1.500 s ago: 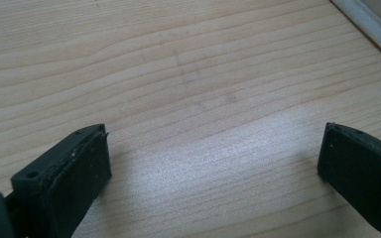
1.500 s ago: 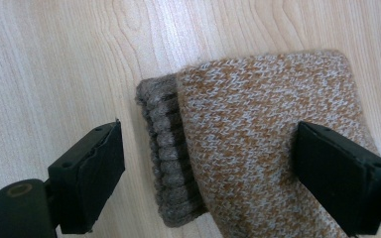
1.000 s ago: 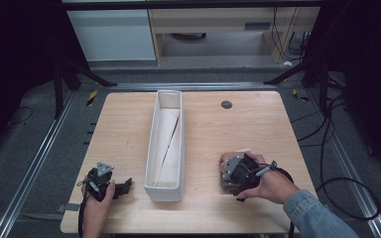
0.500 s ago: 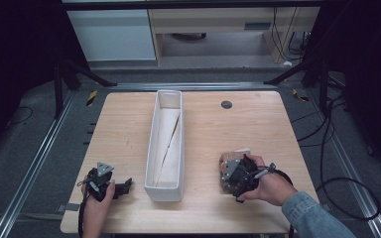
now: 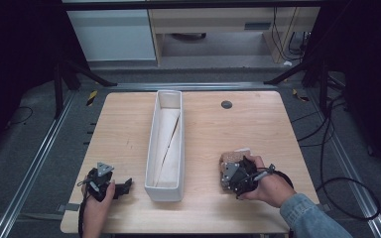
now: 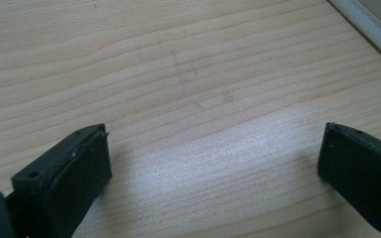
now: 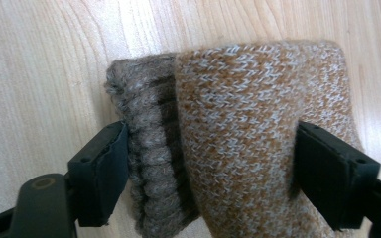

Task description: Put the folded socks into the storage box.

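**Sock sitting right between your right jaws**

Your right gripper (image 7: 208,173) has the folded knit sock (image 7: 238,134) between its jaws, both pads touching its sides. Your left gripper (image 6: 213,163) is spread wide over bare table (image 6: 188,74).

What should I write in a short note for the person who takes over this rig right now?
Right gripper: its jaws stand on both sides of the folded knitted sock and touch it; whether the grip is firm cannot be told. The sock lies on the table, right of the white bin.
Left gripper: open, holding nothing, low over bare wood near the front left.
Done: the sock is between the jaws.
Left: probably to lift it and put it in the bin, which appears to hold no sock yet.
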{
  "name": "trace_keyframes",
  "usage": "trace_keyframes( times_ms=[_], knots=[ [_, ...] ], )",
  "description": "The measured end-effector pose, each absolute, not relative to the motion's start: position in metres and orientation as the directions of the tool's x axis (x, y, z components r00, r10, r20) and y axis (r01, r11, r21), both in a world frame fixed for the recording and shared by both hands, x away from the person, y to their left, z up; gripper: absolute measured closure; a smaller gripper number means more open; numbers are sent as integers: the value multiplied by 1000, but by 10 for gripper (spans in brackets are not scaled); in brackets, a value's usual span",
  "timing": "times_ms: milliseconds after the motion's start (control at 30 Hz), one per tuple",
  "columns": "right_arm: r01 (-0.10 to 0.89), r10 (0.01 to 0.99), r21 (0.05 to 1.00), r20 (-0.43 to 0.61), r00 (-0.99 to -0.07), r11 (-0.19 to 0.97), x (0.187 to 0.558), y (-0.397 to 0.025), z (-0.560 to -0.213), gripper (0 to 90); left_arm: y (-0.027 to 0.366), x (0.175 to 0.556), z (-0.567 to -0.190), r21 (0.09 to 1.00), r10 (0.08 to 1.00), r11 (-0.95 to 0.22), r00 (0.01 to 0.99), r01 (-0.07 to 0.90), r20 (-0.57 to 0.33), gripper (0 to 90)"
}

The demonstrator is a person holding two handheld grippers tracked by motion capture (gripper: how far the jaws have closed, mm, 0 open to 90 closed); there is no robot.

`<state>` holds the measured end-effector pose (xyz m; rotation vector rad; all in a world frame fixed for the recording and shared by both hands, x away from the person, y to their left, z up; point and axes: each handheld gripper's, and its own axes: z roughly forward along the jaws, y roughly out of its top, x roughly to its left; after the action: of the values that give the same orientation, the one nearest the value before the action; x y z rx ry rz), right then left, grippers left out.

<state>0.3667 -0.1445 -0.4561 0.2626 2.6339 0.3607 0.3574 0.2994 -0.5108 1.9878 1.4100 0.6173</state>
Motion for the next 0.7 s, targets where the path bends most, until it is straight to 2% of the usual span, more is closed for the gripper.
trace_keyframes(
  times_ms=[100,300,700],
  knots=[
    [131,257,305,-426,-868,944,368,-146,-452,343,299,357,-511,713,946,-241,322,658,22,0],
    [145,265,305,-400,-878,941,371,-147,-446,456,299,357,-511,713,946,-241,323,658,22,0],
    [173,297,341,-356,-886,924,376,-152,-435,547,299,357,-511,713,945,-243,325,658,22,0]
  ],
)
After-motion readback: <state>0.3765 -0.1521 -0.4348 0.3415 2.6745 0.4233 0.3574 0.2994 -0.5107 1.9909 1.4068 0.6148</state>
